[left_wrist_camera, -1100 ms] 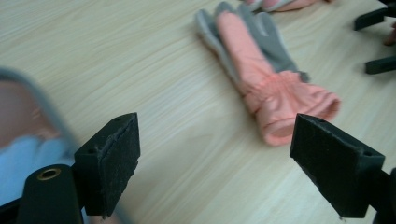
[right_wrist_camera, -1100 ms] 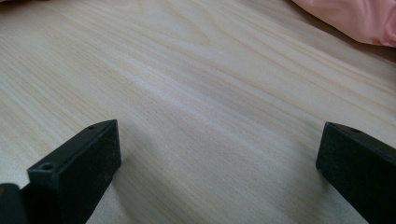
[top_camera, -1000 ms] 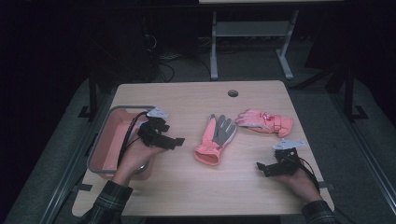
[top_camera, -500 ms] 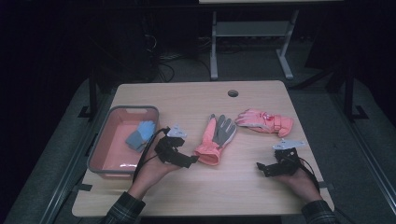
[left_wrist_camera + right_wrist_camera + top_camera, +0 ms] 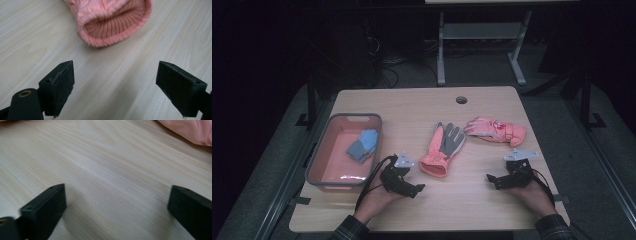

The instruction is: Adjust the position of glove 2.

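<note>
Facing the cuff: left tool [image 5: 414, 188] is held low over the counter [image 5: 472, 200], jaws spread wide with nothing between them; in the left gripper view [image 5: 115, 90] bare wood is seen between the pads.
Nearest thing: pink and grey glove [image 5: 442, 148] is laid flat near the counter's middle, fingers pointed away from the person; its ribbed cuff opening [image 5: 113, 25] is seen just ahead of the left tool, not touched.
Right tool [image 5: 492, 181]: held at the right front of the counter, jaws wide apart and empty [image 5: 116, 212].
Second glove: pink glove [image 5: 495, 130] is laid beyond the right tool, apart from it.
Tray: pink tray [image 5: 318, 165] is set at the counter's left; a blue and grey glove [image 5: 362, 145] is laid inside.
</note>
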